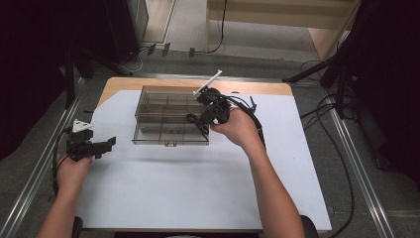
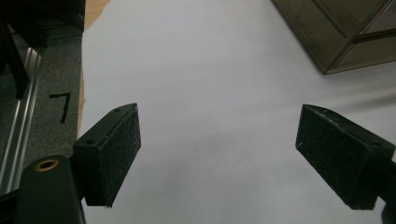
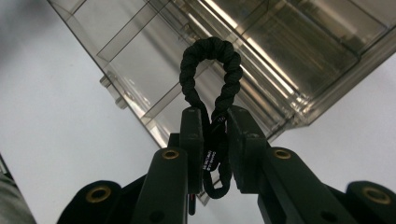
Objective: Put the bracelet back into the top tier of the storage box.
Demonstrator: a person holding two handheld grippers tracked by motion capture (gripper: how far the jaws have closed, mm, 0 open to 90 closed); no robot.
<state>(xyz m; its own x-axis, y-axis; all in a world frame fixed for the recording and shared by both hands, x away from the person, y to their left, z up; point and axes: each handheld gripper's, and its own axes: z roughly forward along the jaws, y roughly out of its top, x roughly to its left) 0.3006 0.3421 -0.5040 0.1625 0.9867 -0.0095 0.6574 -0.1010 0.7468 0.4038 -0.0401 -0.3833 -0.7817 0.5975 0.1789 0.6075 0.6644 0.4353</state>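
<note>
The right tongs are clamped on a black braided loop, held just above the clear compartment box. Next likely step: lowering it into 1 compartment. The left tongs rest apart, empty, over the tabletop.

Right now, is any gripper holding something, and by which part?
The right gripper pinches a black braided loop at its lower end. The left gripper is open, holding nothing.

white sheet; wooden table edge; grey floor; cables
</note>
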